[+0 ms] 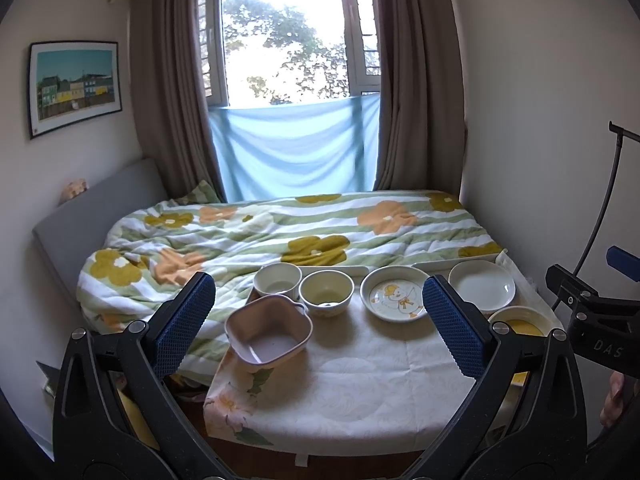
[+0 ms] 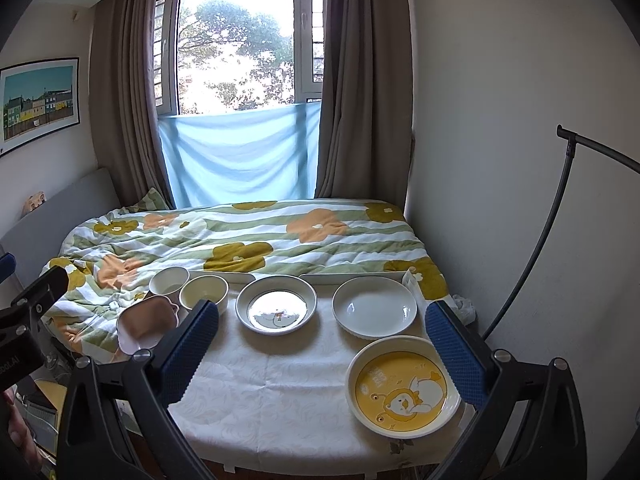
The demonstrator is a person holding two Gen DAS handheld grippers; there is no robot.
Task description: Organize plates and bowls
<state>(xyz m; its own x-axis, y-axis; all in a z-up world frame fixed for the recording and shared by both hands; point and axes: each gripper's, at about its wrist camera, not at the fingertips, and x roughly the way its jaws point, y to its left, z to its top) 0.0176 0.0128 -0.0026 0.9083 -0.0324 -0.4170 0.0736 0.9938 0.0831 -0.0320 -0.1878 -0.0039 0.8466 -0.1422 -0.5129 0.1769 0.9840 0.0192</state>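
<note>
On the cloth-covered table [image 1: 360, 380] stand a pink square bowl [image 1: 268, 334], a white cup-like bowl [image 1: 277, 279], a cream bowl [image 1: 326, 292], a duck-print plate [image 1: 394, 294], a plain white plate [image 1: 481, 284] and a yellow cartoon plate [image 2: 403, 390]. My left gripper [image 1: 316, 320] is open and empty, held above the table's near side. My right gripper [image 2: 322, 354] is open and empty, with the yellow plate just inside its right finger [image 2: 456, 356]. In the right wrist view the pink bowl [image 2: 146, 326], cream bowl [image 2: 203, 292], duck plate [image 2: 276, 304] and white plate [image 2: 374, 306] show too.
A bed with a flowered quilt [image 1: 280, 232] lies right behind the table. White trays [image 2: 352, 278] lie along the table's far edge. A black curved stand [image 2: 532, 240] rises at the right by the wall. The window and curtains are beyond the bed.
</note>
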